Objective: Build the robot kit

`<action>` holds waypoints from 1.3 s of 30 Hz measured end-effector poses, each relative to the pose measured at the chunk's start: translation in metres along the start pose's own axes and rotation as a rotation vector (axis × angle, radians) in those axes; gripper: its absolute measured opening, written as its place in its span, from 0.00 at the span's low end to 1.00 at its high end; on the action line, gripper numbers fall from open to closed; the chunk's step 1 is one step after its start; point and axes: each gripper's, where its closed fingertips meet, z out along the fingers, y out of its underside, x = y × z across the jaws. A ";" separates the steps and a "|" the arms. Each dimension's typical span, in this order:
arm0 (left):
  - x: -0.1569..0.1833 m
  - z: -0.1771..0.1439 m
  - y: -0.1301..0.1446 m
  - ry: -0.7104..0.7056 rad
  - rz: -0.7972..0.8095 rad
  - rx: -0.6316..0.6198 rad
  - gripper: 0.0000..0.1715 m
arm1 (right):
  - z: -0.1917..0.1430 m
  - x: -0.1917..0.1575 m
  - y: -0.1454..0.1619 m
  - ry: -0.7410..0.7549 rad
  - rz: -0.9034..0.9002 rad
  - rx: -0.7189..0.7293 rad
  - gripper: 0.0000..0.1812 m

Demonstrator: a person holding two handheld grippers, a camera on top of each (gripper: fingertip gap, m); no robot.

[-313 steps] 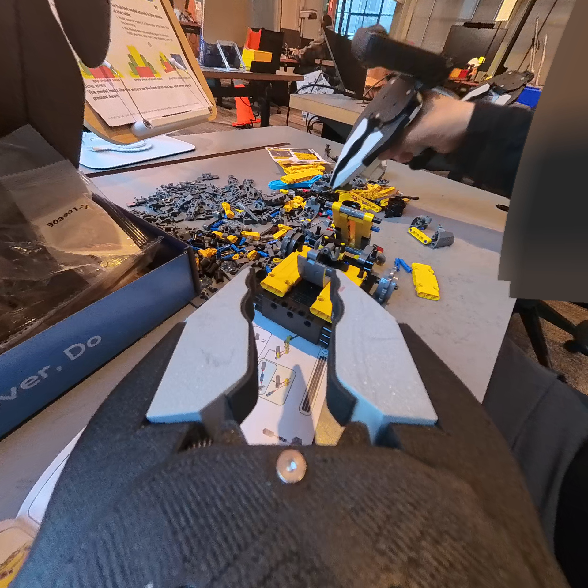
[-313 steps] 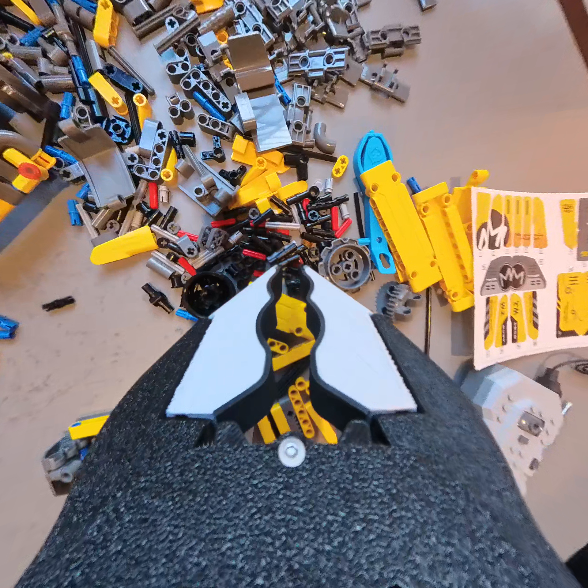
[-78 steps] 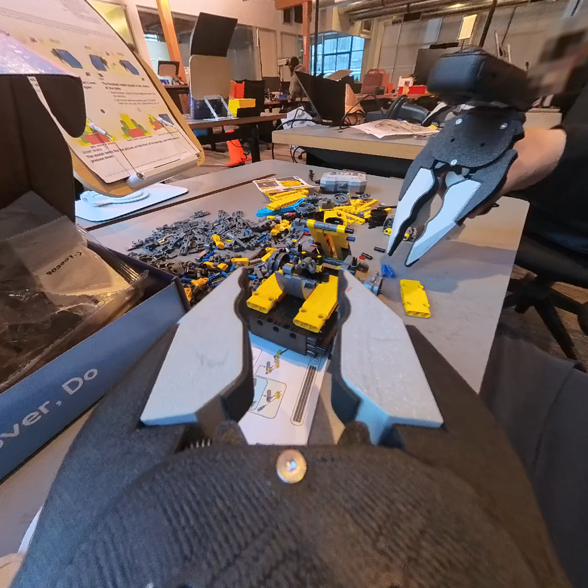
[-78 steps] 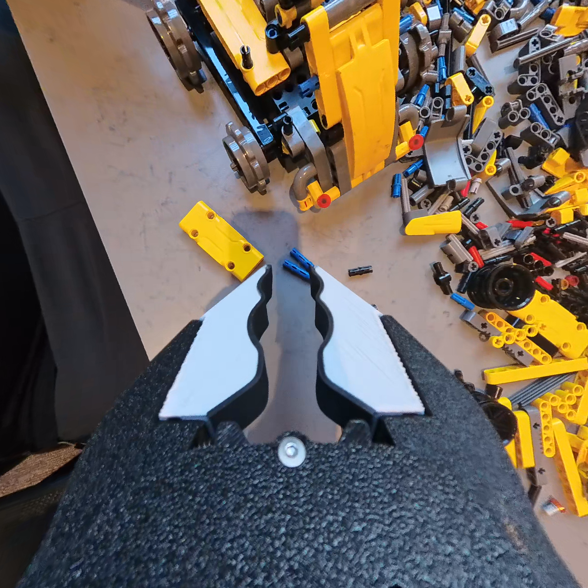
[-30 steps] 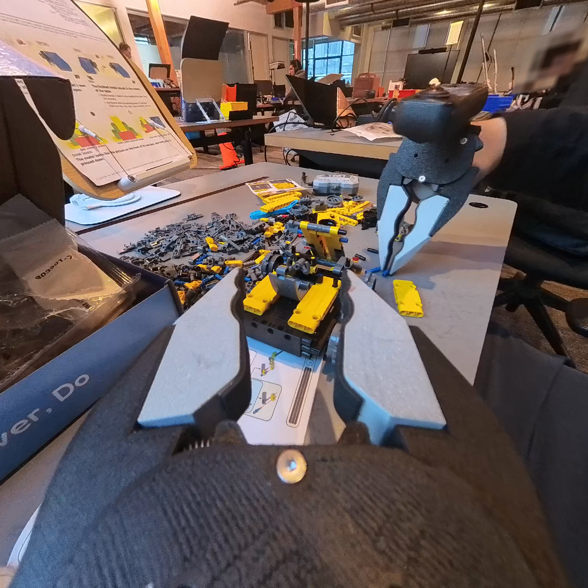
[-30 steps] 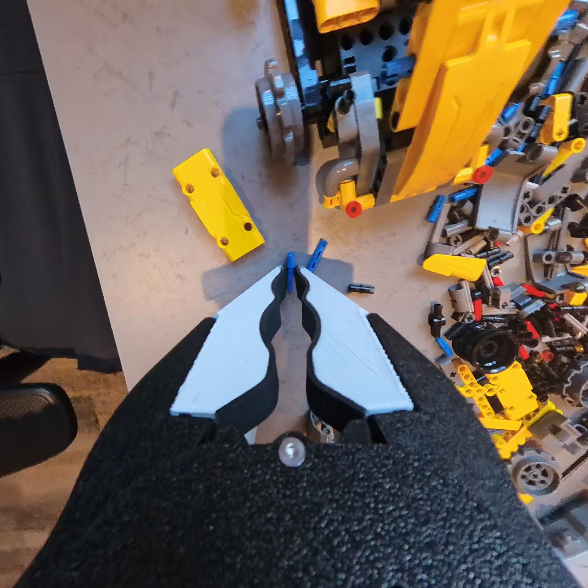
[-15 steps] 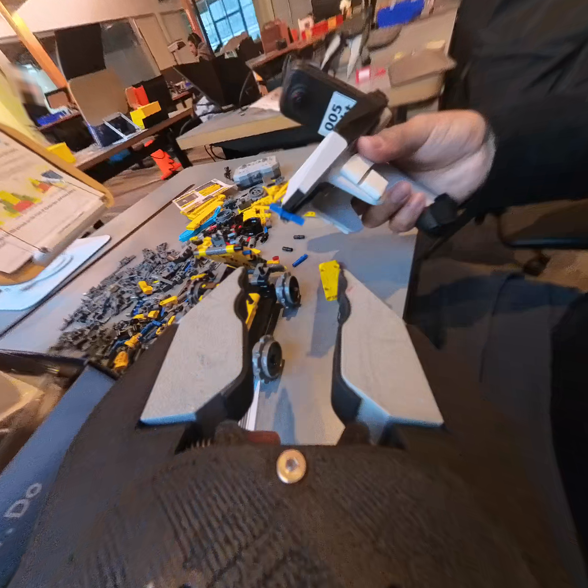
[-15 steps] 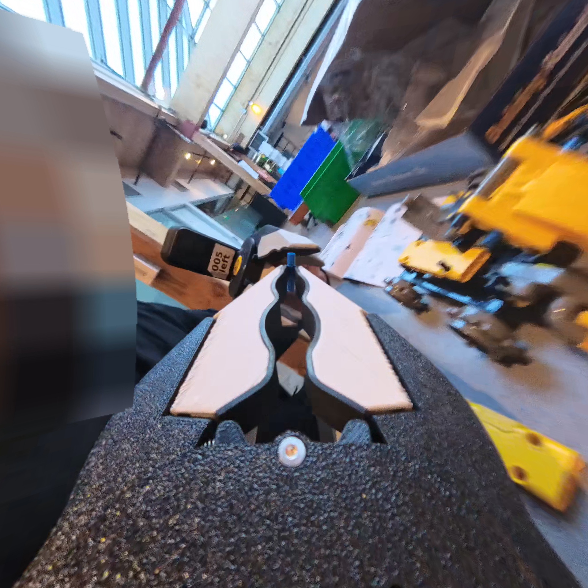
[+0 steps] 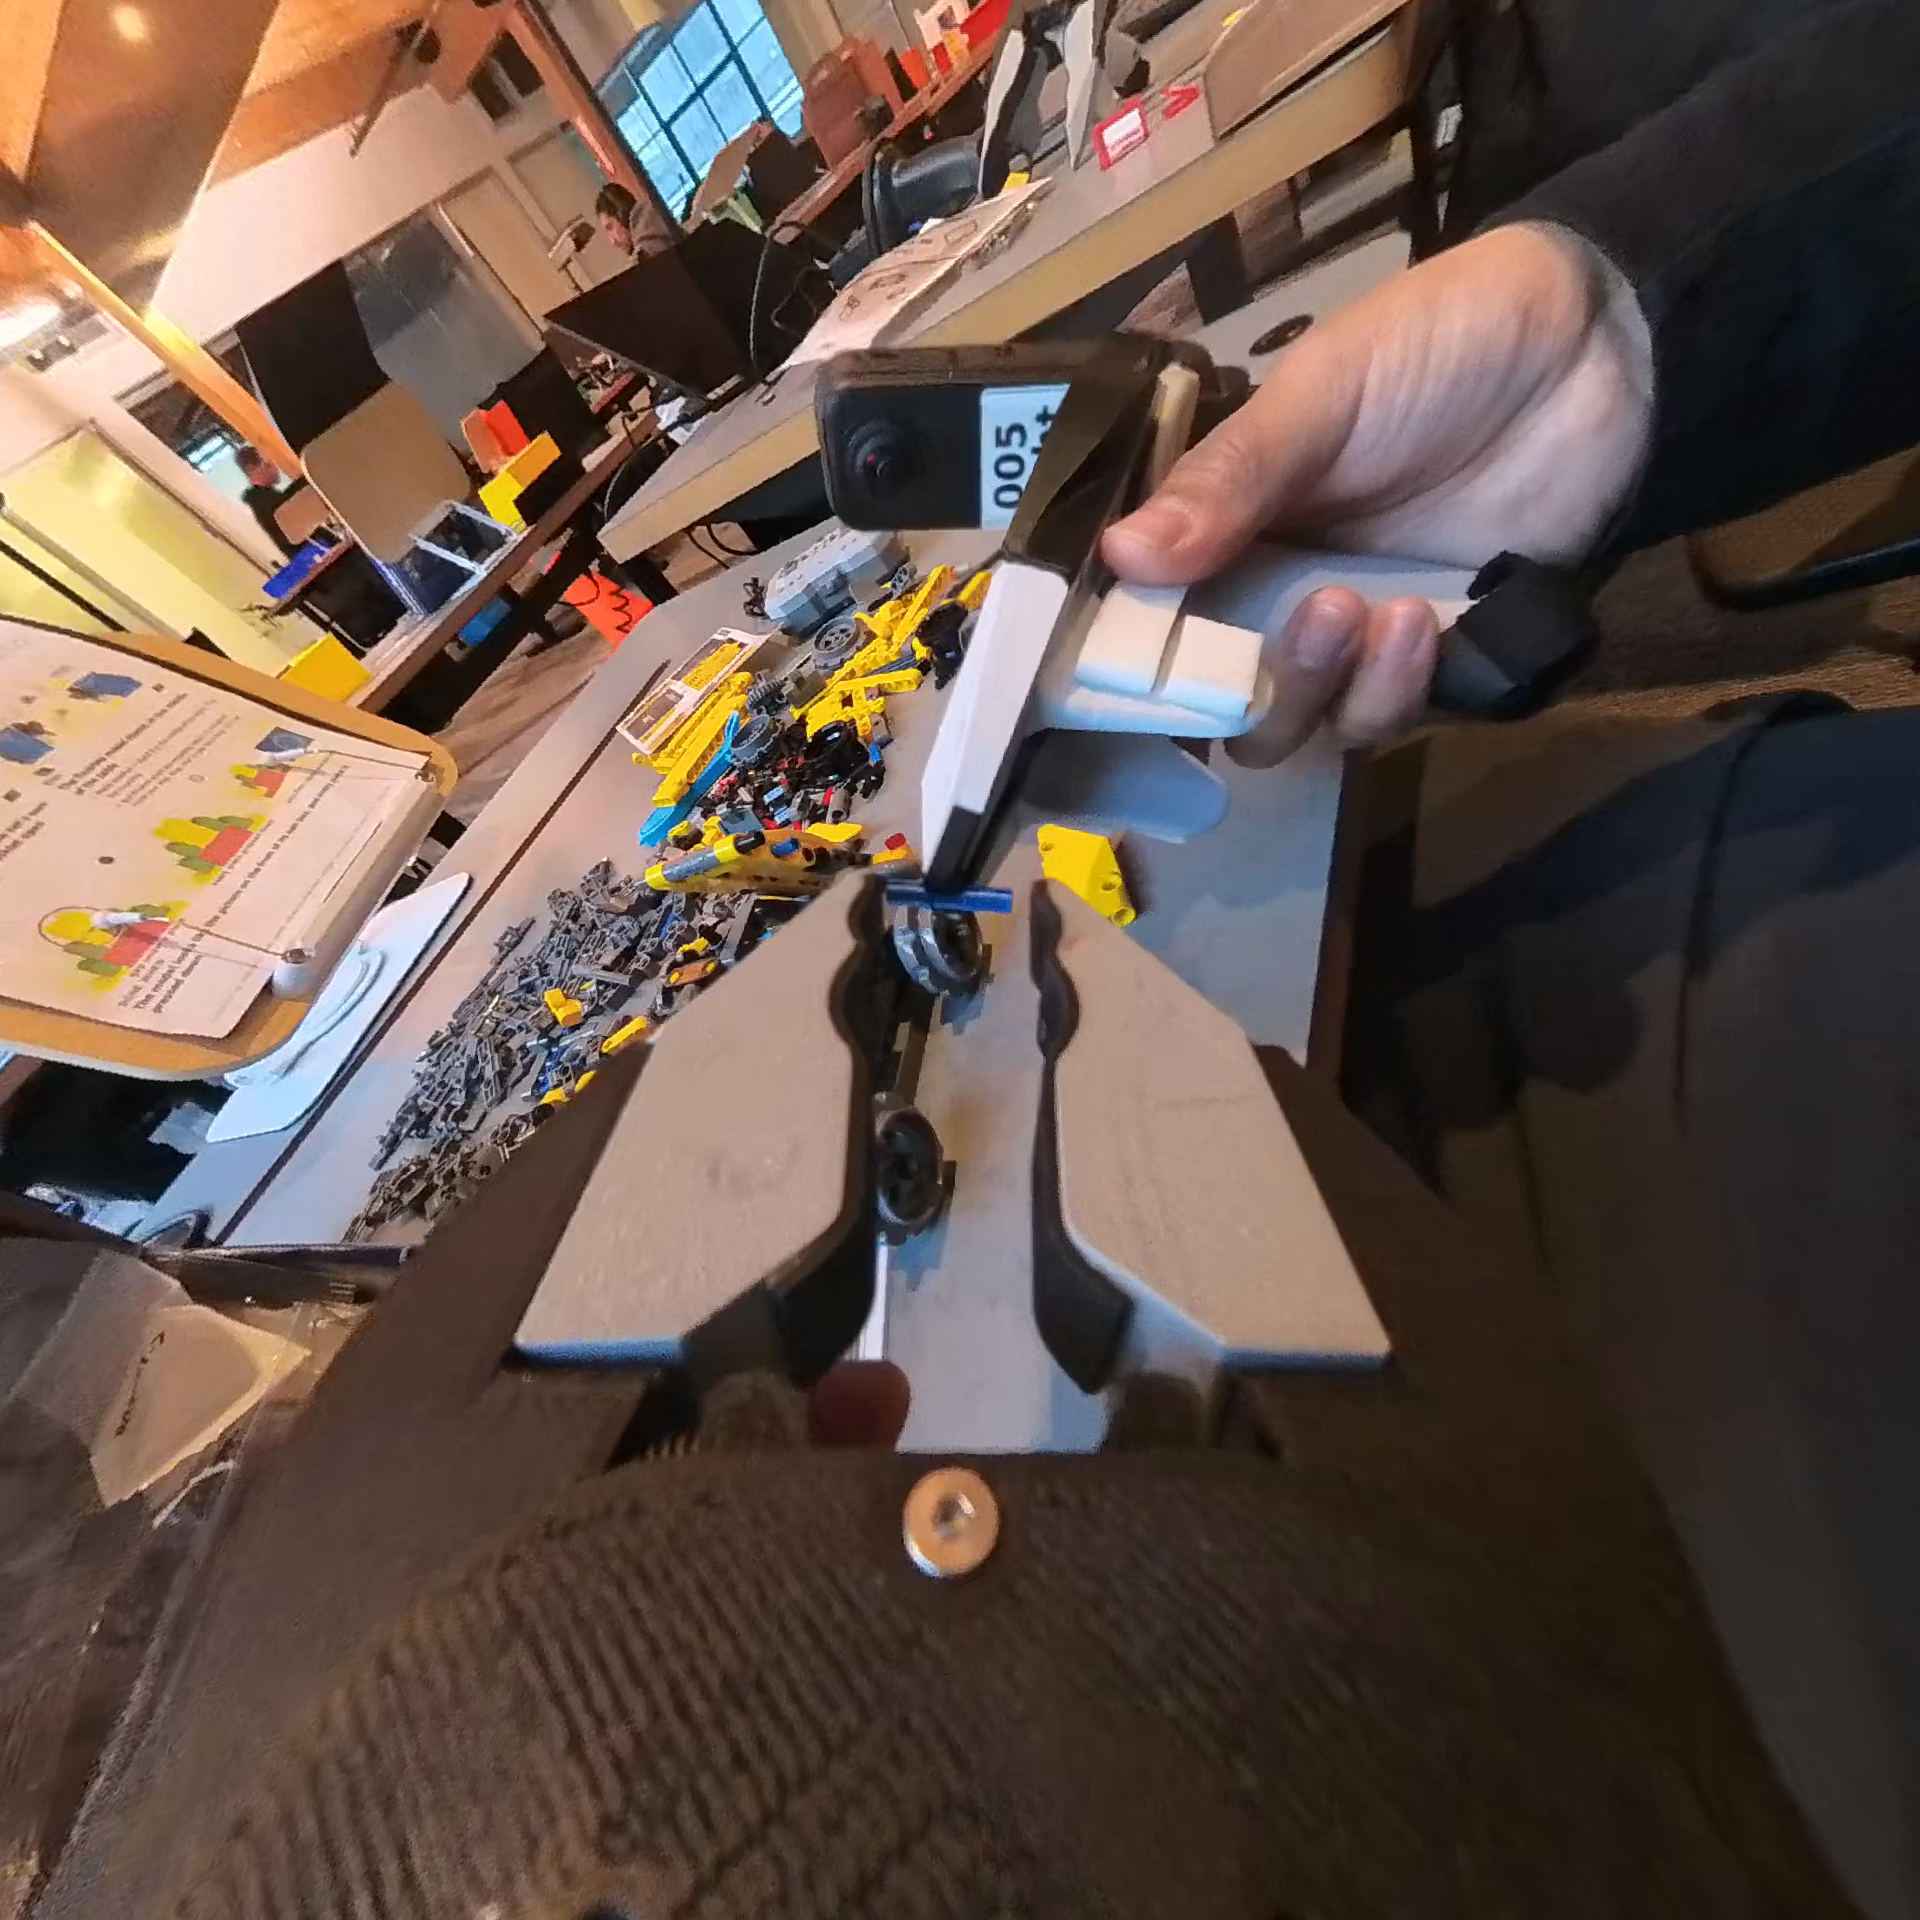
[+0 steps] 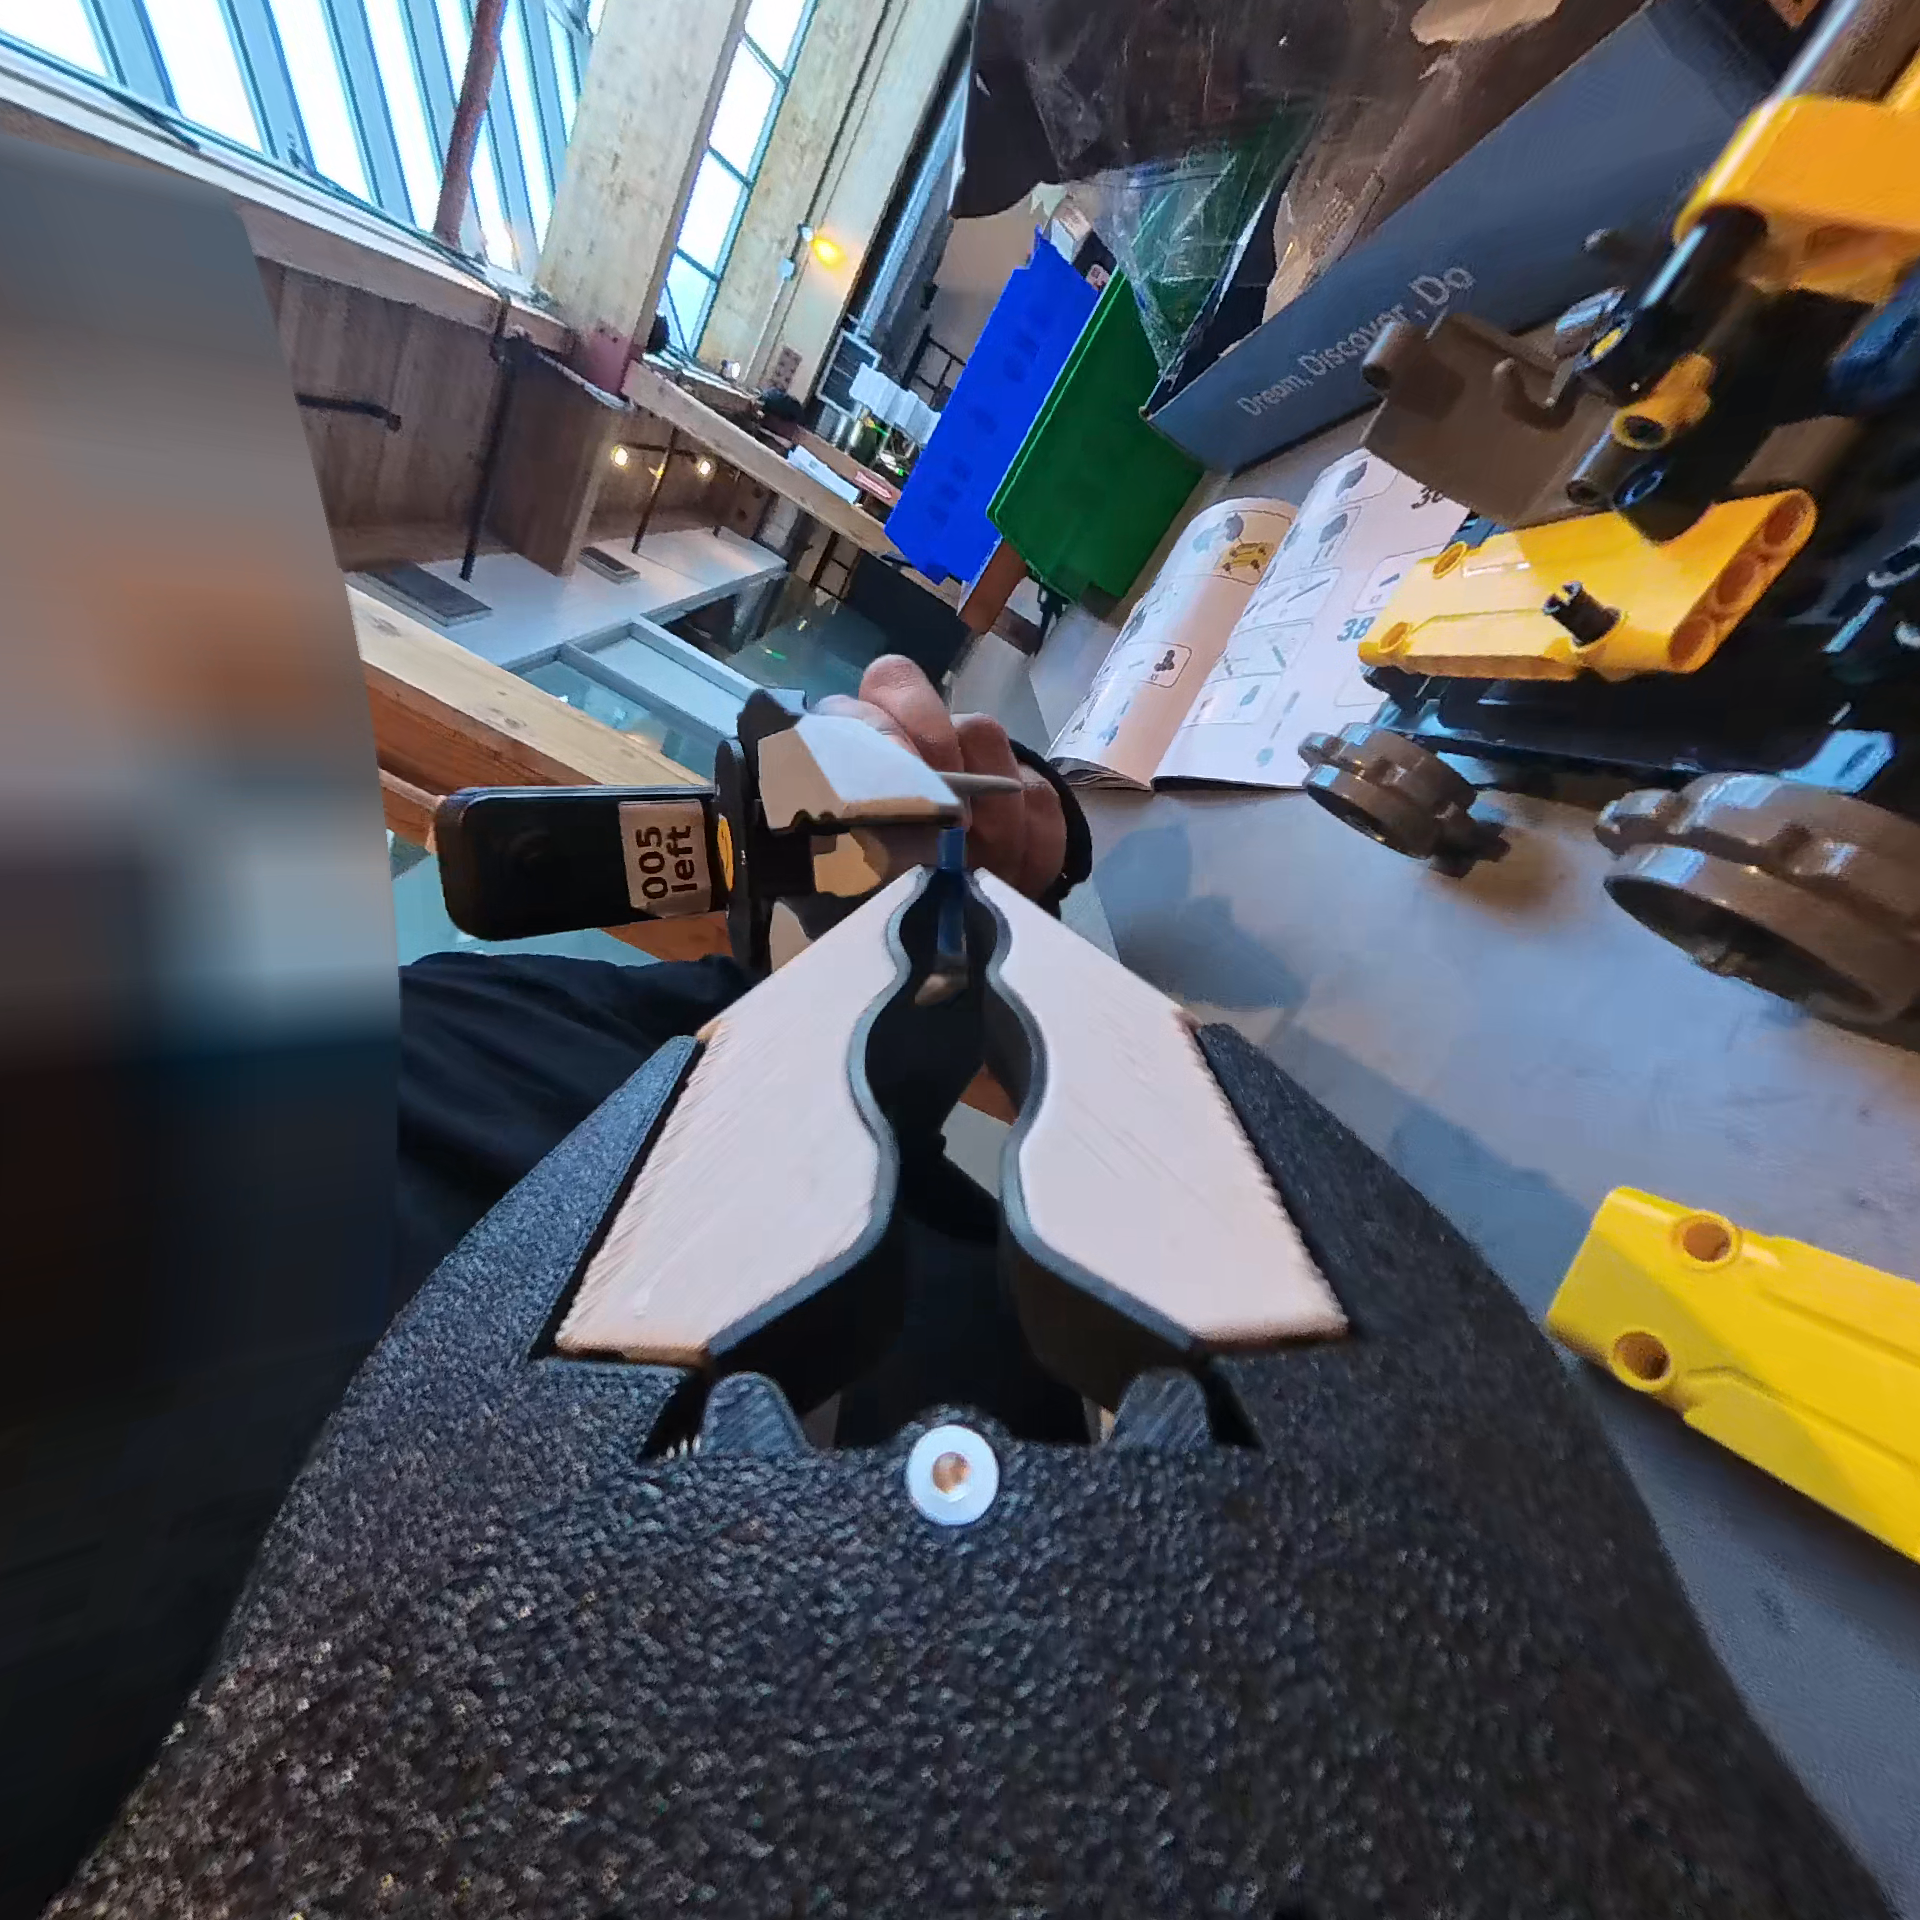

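Note:
My right gripper [image 10: 950,881] is shut on a small blue pin [image 10: 948,914], held crosswise at its tips above the table. In the left wrist view the right gripper [image 9: 940,875] comes down from the upper right in a person's hand [image 9: 1382,416]. The blue pin [image 9: 951,899] lies level between the tips of my left gripper [image 9: 951,906], which is open and empty. In the right wrist view the left gripper [image 10: 961,805] sits just beyond the pin. The yellow and black model [image 10: 1662,520] stands on the table to the right, with its grey wheels [image 9: 935,951] showing.
A yellow panel [image 10: 1766,1371] lies on the grey table [image 10: 1403,1039], also in the left wrist view [image 9: 1086,873]. A pile of loose parts [image 9: 540,1029], an instruction booklet [image 10: 1226,644], a dark blue box [image 10: 1455,312] and a sheet on a stand [image 9: 156,831] are around. Left and right tips are no more than a few centimetres apart.
The right gripper shut on the blue pin on the table, lifted it and brought it between the left gripper's open tips. The left gripper swung right, away from the model.

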 end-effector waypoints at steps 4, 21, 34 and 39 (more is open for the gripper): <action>0.002 0.000 0.003 0.014 0.020 -0.009 0.13 | 0.002 0.002 0.004 -0.006 0.023 -0.004 0.02; 0.033 -0.003 0.024 0.156 0.334 -0.131 0.13 | 0.002 0.020 0.031 0.257 -0.267 -0.270 0.03; -0.003 -0.003 0.000 0.111 -0.272 0.012 0.20 | -0.014 0.000 -0.017 0.133 -0.200 0.045 0.03; 0.003 0.000 0.000 0.224 -0.497 0.012 0.17 | -0.018 -0.005 -0.025 0.107 -0.226 0.114 0.03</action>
